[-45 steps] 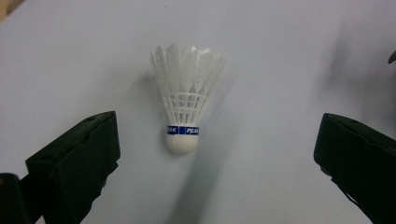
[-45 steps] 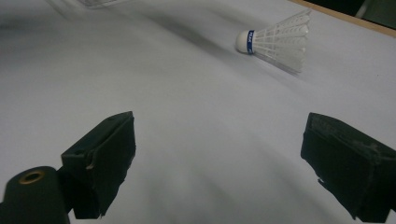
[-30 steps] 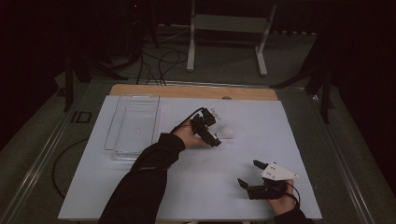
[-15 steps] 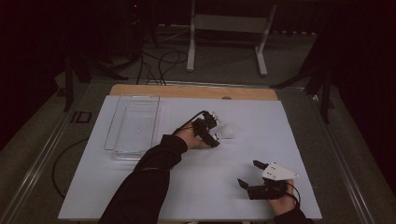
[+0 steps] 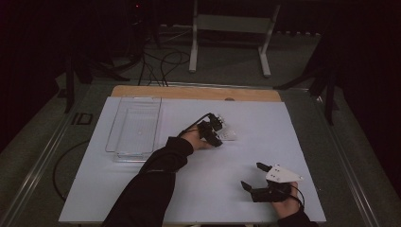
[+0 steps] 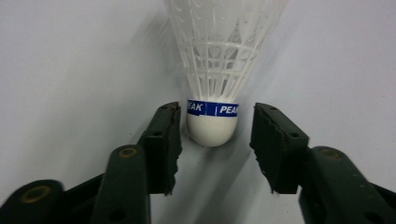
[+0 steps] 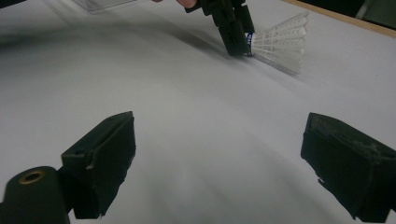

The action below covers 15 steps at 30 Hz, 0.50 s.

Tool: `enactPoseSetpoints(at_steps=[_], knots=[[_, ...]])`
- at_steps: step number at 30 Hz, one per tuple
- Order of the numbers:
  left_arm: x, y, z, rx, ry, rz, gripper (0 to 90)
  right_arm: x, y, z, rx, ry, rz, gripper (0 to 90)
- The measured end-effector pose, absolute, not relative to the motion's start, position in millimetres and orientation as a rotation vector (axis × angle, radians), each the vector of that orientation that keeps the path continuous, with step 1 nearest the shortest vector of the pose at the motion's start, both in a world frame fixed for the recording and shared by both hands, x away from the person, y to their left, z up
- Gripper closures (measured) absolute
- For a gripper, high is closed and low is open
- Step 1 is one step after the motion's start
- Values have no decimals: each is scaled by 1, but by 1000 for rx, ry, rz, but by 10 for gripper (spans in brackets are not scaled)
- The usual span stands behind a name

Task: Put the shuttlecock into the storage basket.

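A white plastic shuttlecock (image 6: pixel 219 56) with a blue band lies on the white table sheet, its cork (image 6: pixel 212 130) pointing toward my left gripper (image 6: pixel 215 112). The jaws have just been closing. They stand on either side of the cork: a narrow gap remains on the right, and the left pad is almost at the band. In the high view the left gripper (image 5: pixel 218 133) sits mid-table beside the shuttlecock (image 5: pixel 228 135). My right gripper (image 5: pixel 254 176) rests open near the front right, with nothing between its jaws (image 7: pixel 219 140). From there I see the shuttlecock (image 7: pixel 280 39) and the left gripper (image 7: pixel 236 32).
A clear plastic tray (image 5: pixel 137 158) stands at the left of the white sheet (image 5: pixel 265 123). A wooden board edge (image 5: pixel 196 92) runs along the back. Beyond the table are a white metal stand (image 5: pixel 229 23) and cables on the floor.
The left hand has edged slightly toward the shuttlecock and its jaws have narrowed around the cork. The right hand has not moved.
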<state>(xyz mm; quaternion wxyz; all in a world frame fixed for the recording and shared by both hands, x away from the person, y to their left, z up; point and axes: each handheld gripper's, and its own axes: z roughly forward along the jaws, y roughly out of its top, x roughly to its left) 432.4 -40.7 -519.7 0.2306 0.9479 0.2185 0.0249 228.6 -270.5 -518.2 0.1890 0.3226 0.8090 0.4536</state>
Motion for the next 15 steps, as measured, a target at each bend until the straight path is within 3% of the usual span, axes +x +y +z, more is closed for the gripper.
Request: enactPoseSetpoints(at_steps=[6,15], knots=[[433,-43,-520,2617,611,71,642,229,-271,-518,907,2276,1275,100],[434,-45,-518,2647,597,62,663,229,-270,-519,914,2278,1276,100]])
